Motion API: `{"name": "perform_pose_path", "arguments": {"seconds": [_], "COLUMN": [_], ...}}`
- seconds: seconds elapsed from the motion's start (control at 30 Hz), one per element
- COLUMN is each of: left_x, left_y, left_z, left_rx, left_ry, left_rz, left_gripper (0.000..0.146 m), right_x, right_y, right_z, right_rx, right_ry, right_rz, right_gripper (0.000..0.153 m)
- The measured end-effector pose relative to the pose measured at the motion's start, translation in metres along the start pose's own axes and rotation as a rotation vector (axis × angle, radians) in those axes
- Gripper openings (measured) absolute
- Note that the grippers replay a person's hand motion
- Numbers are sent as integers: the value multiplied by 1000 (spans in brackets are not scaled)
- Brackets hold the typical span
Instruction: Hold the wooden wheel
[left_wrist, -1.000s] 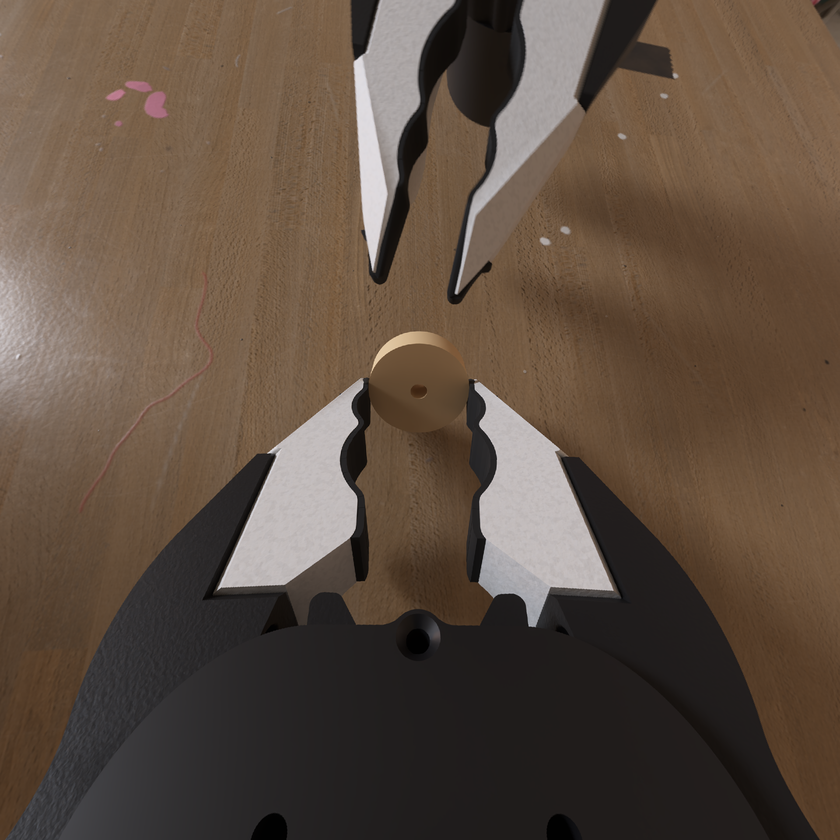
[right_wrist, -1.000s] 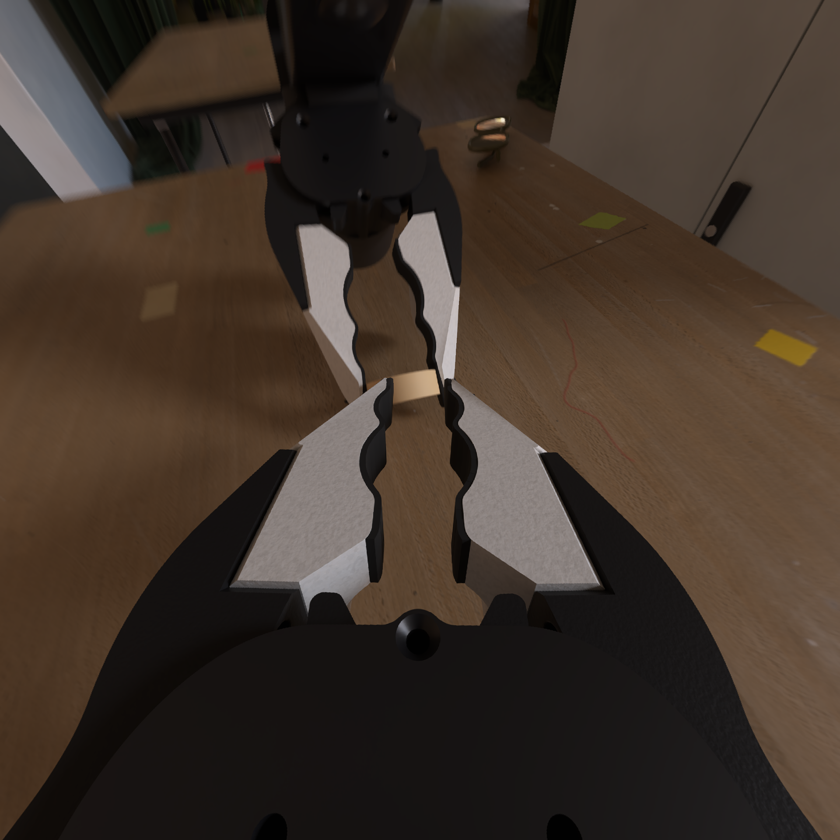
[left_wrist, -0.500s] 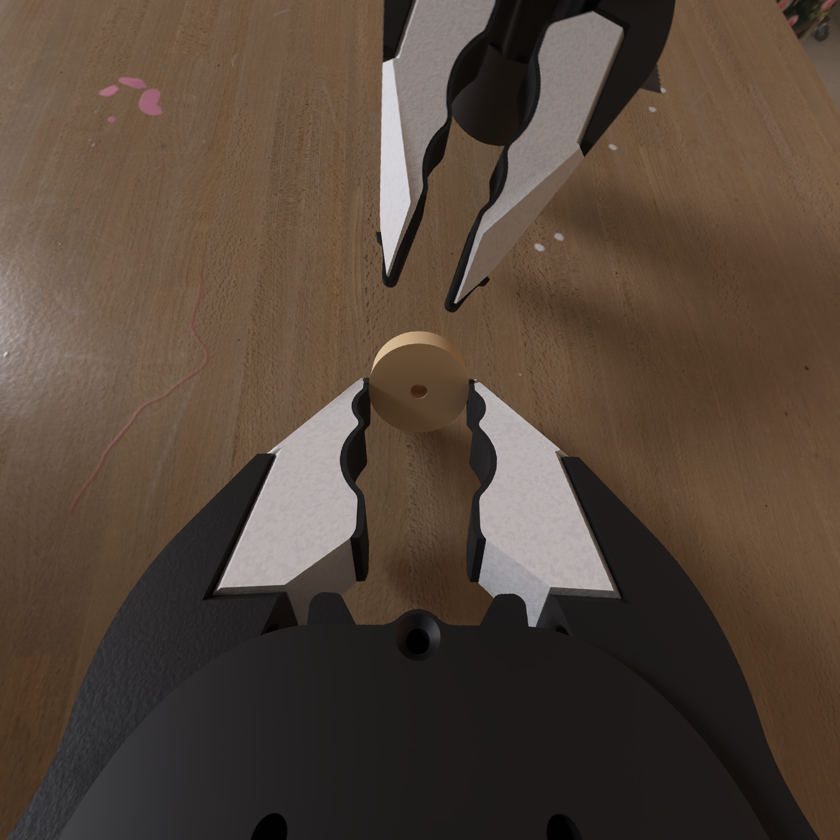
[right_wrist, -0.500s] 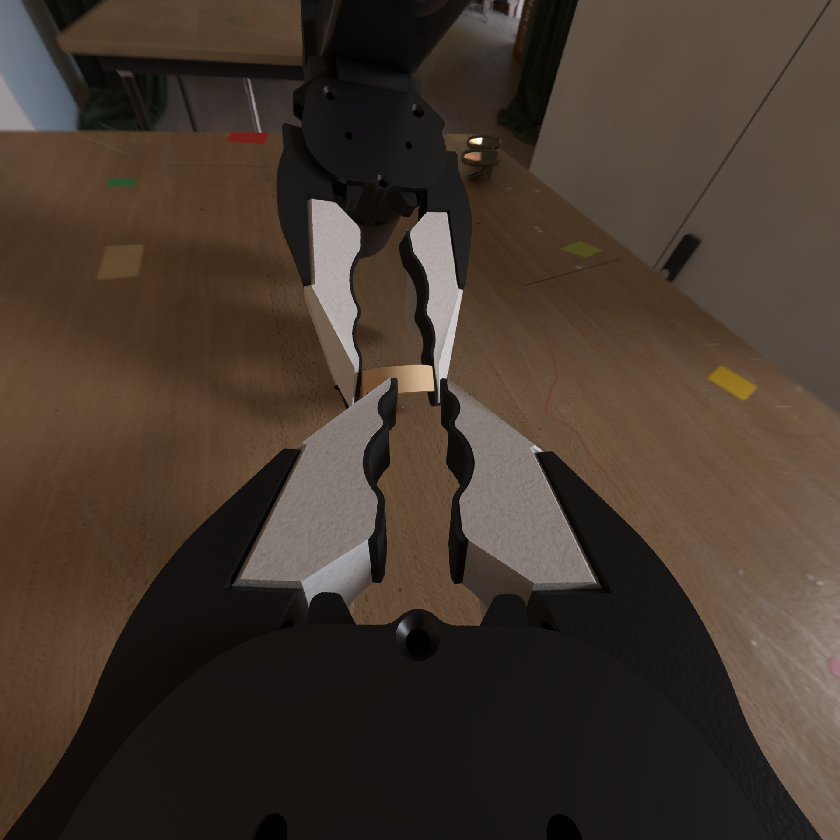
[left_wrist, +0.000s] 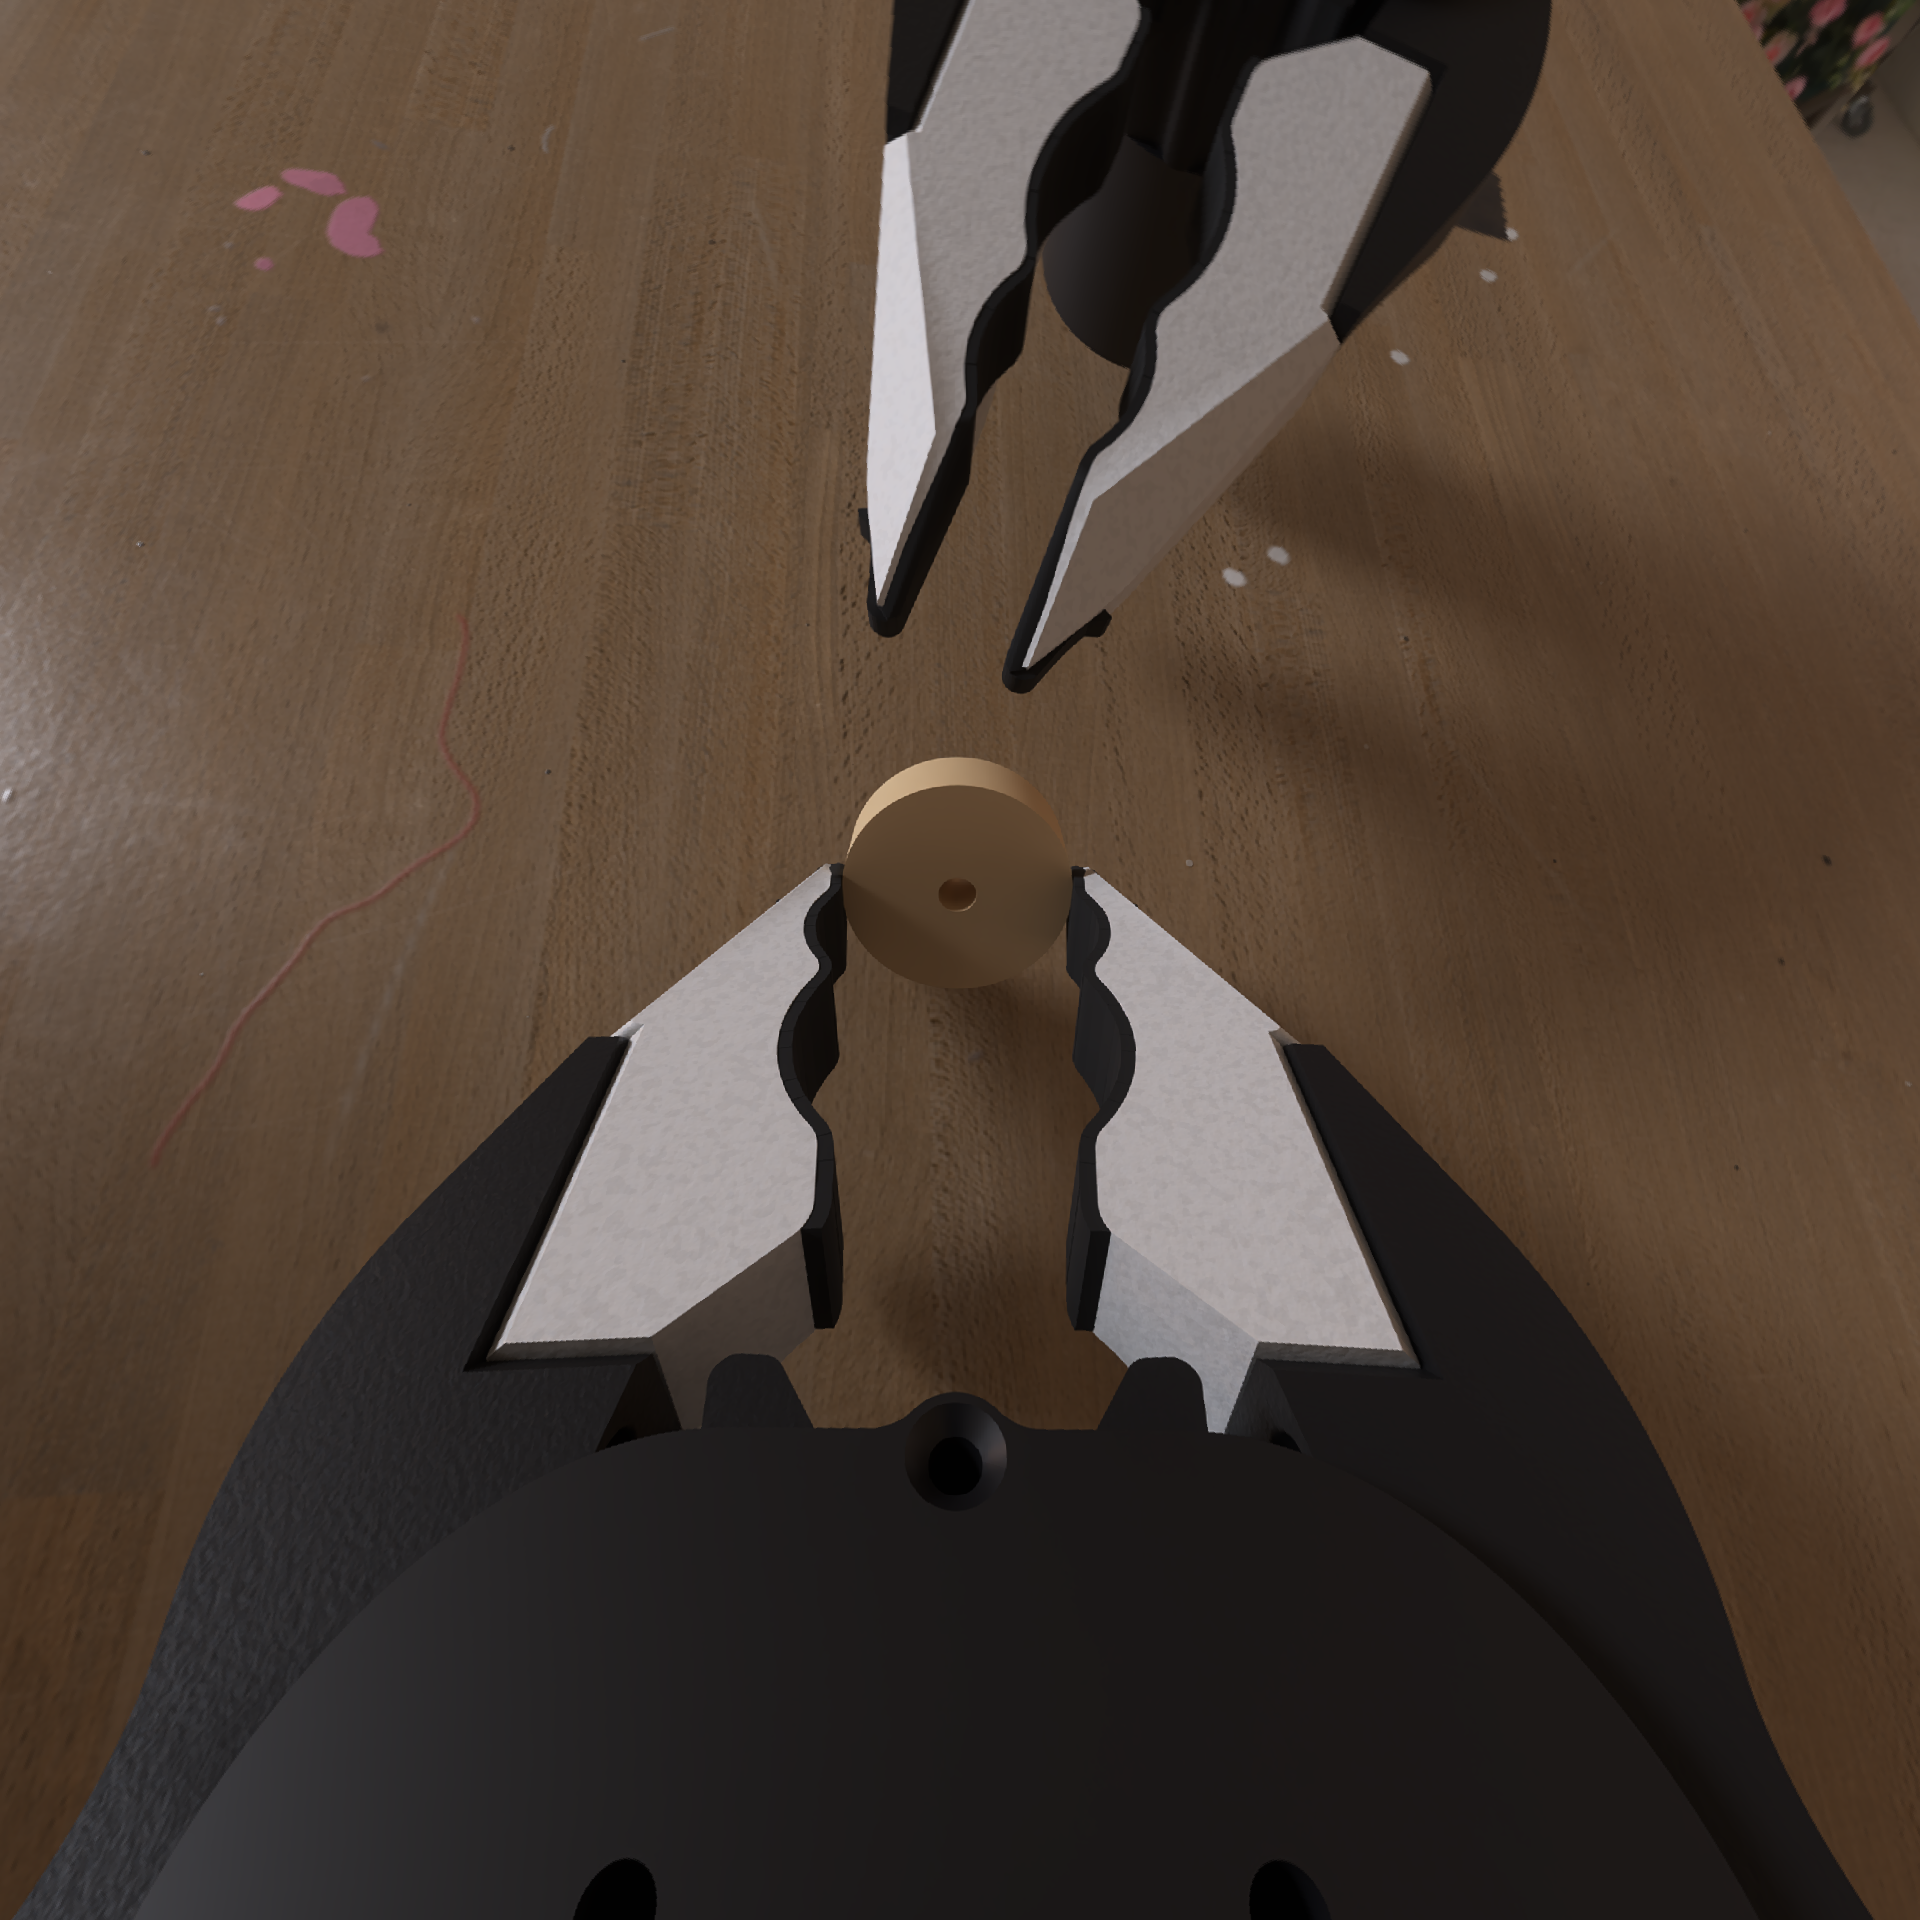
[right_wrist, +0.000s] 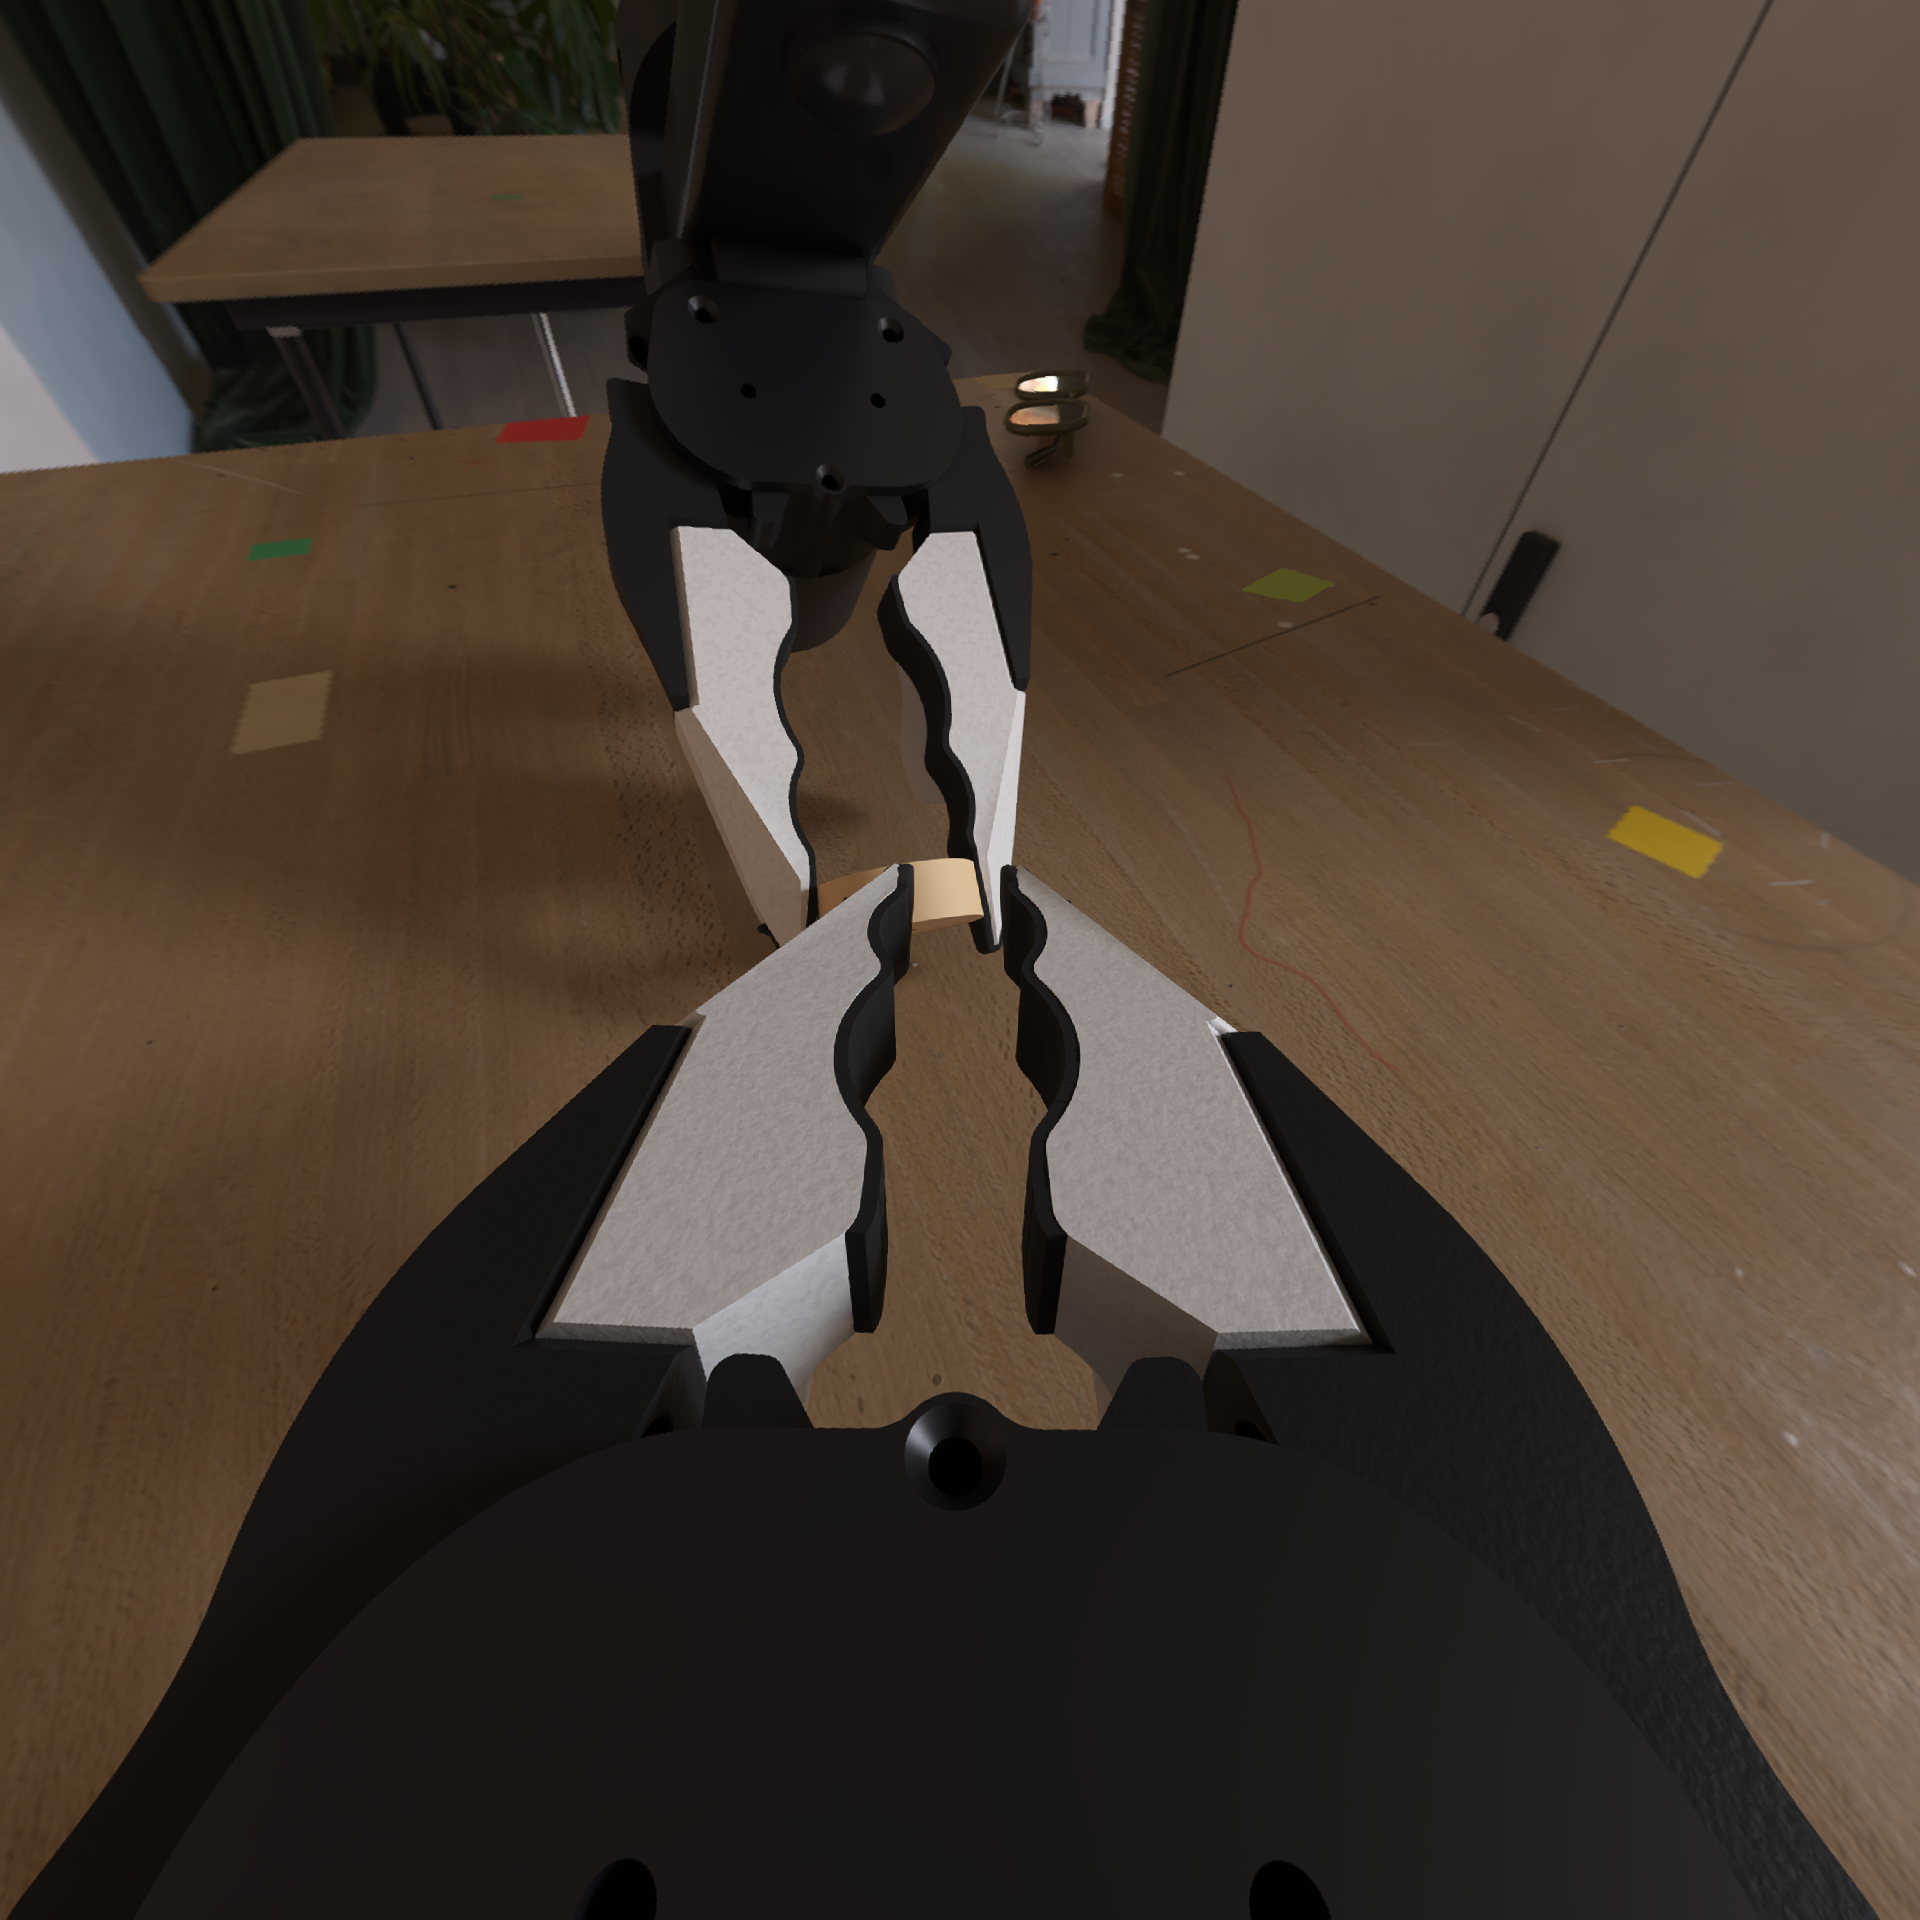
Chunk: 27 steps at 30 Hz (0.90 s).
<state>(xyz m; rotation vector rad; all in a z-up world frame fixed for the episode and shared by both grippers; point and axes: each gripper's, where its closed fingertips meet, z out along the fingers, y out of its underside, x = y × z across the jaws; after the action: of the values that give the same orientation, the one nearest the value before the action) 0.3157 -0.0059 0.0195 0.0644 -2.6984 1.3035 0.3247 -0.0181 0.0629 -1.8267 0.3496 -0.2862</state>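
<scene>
Start close in, with your left gripper (left_wrist: 956, 883). Its jaws are clamped on the wooden wheel (left_wrist: 954, 899), one tip on each side of the round rim. The wheel stands up on its edge, just above the bench (left_wrist: 312, 935); you cannot tell if it touches the wood. Its flat face, with the little hole in the middle, looks back at your left camera. So the line through the hole runs straight along your left fingers and out toward the other gripper.

Now look a bit farther. Your right gripper (right_wrist: 954, 894) faces the left one, nose to nose. Its jaws are apart with nothing between them. They stop just short of the wheel. In the left wrist view its two pointed tips (left_wrist: 888, 613) sit beyond the wheel with bare wood in between. In the right wrist view you see only the thin edge of the wheel (right_wrist: 940, 896), right past the right tips.

So the left gripper is the near one, and it already has the wheel. I think the holding is done, or close to it. If the right gripper is to help, the wheel lies straight ahead of it, flat face first. The gap between its jaws looks narrower than the wheel is wide.

Far off on the bench there is a pink squiggle (left_wrist: 447, 779) and some pink spots (left_wrist: 348, 223).
</scene>
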Motion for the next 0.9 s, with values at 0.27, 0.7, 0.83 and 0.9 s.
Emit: {"name": "perform_pose_path", "arguments": {"seconds": [0.27,0.7,0.83,0.9], "left_x": [3,2,5,6], "left_y": [2,2,2,1], "left_z": [1,0,-2,-4], "left_rx": [-15,-13,-1,12], "left_ry": [4,19,43,46], "left_rz": [49,51,56,60], "left_gripper": [42,42,42,42], "right_x": [-2,0,-2,-3], "right_y": [1,-6,-10,-12], "right_z": [2,4,4,5], "right_rx": [-10,30,26,22], "right_ry": [-64,-9,-5,-1], "right_rz": [32,104,111,104], "right_gripper": [17,14,13,13]}}
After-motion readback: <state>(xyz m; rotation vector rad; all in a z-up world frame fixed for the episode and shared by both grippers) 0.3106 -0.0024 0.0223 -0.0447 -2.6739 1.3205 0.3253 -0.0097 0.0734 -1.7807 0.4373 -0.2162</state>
